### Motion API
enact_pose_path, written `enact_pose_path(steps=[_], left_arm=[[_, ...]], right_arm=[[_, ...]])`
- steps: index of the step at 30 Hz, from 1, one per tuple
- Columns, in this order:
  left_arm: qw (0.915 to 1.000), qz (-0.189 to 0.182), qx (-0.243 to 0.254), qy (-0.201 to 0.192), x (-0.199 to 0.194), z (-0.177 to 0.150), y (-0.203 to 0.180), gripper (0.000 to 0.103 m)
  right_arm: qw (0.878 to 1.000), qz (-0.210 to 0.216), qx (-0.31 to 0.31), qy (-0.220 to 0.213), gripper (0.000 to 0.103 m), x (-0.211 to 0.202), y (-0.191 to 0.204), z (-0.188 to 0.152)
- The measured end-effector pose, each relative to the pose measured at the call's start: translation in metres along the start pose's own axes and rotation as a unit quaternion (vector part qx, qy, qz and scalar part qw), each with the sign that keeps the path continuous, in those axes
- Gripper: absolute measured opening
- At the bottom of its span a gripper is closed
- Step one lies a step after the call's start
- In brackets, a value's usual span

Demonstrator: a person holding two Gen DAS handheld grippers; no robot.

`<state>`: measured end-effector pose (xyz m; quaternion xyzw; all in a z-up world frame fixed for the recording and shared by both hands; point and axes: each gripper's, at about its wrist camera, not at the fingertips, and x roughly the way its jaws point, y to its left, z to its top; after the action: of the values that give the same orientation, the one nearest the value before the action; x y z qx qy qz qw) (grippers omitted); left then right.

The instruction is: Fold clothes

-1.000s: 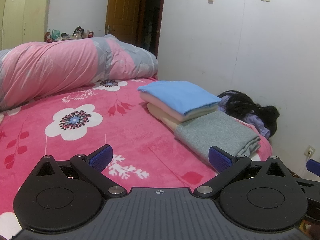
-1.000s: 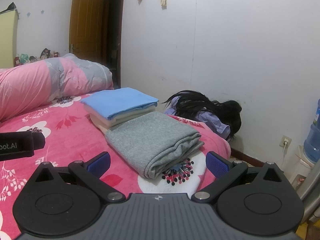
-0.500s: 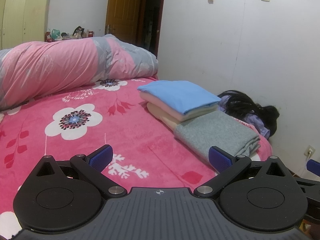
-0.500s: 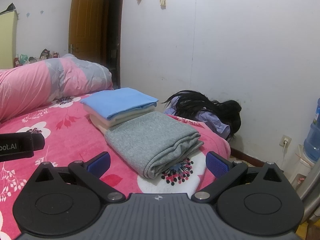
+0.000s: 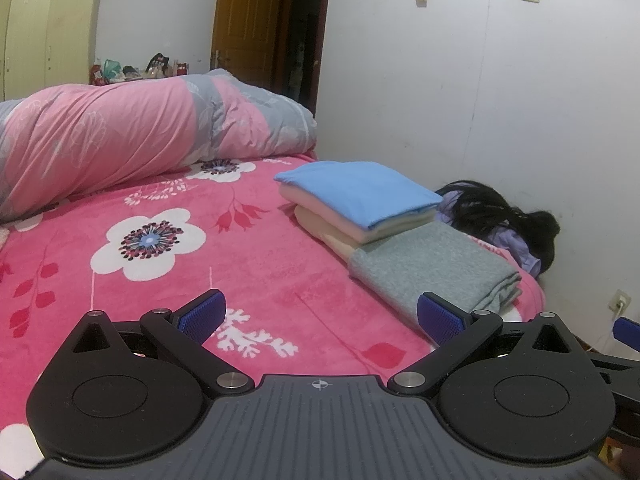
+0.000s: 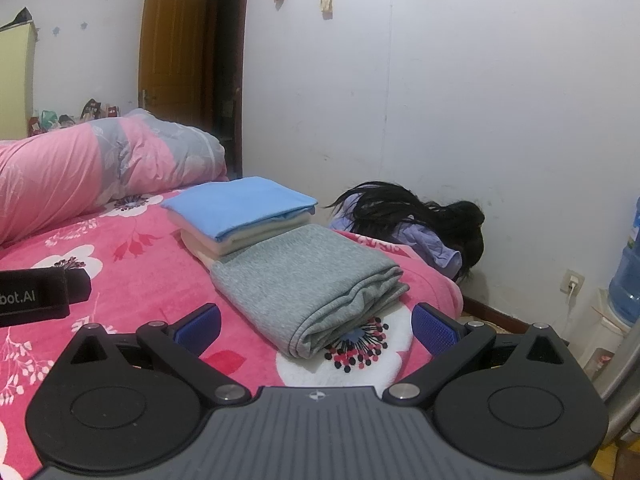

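Note:
A folded grey garment (image 6: pixel 304 280) (image 5: pixel 432 264) lies on the pink floral bed near its right edge. Behind it stands a stack of folded clothes, blue (image 6: pixel 240 204) (image 5: pixel 360 192) on top of cream and pale pink pieces. My left gripper (image 5: pixel 318 316) hovers open over the bedspread, left of the grey garment, holding nothing. My right gripper (image 6: pixel 316 326) is open too, just in front of the grey garment's folded edge, with nothing between its fingers. The left gripper's body (image 6: pixel 36 296) shows at the left of the right wrist view.
A rolled pink and grey quilt (image 5: pixel 140 132) lies across the far side of the bed (image 5: pixel 160 280). A black and purple pile (image 6: pixel 420 220) sits between bed and wall. A water bottle (image 6: pixel 628 280) stands at the right; a door (image 5: pixel 256 20) is behind.

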<state>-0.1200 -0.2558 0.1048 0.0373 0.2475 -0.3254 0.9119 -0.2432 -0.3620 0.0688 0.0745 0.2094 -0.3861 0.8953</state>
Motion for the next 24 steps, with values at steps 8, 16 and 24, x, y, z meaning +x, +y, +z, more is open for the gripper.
enact_pose_path(steps=[8, 16, 24], left_arm=[[1.0000, -0.001, 0.002, -0.001, -0.0001, -0.0003, -0.0010, 0.103], [1.0000, 0.000, 0.000, 0.001, 0.0016, -0.0001, -0.0005, 0.103], [1.0000, 0.000, 0.000, 0.002, 0.0004, -0.0004, 0.0008, 0.103]], right_arm=[[1.000, 0.001, 0.000, 0.000, 0.103, 0.0001, 0.0008, 0.0006], [1.000, 0.001, -0.001, 0.000, 0.103, -0.0007, 0.0017, 0.0006], [1.000, 0.001, -0.002, 0.000, 0.103, -0.0018, 0.0012, 0.0011]])
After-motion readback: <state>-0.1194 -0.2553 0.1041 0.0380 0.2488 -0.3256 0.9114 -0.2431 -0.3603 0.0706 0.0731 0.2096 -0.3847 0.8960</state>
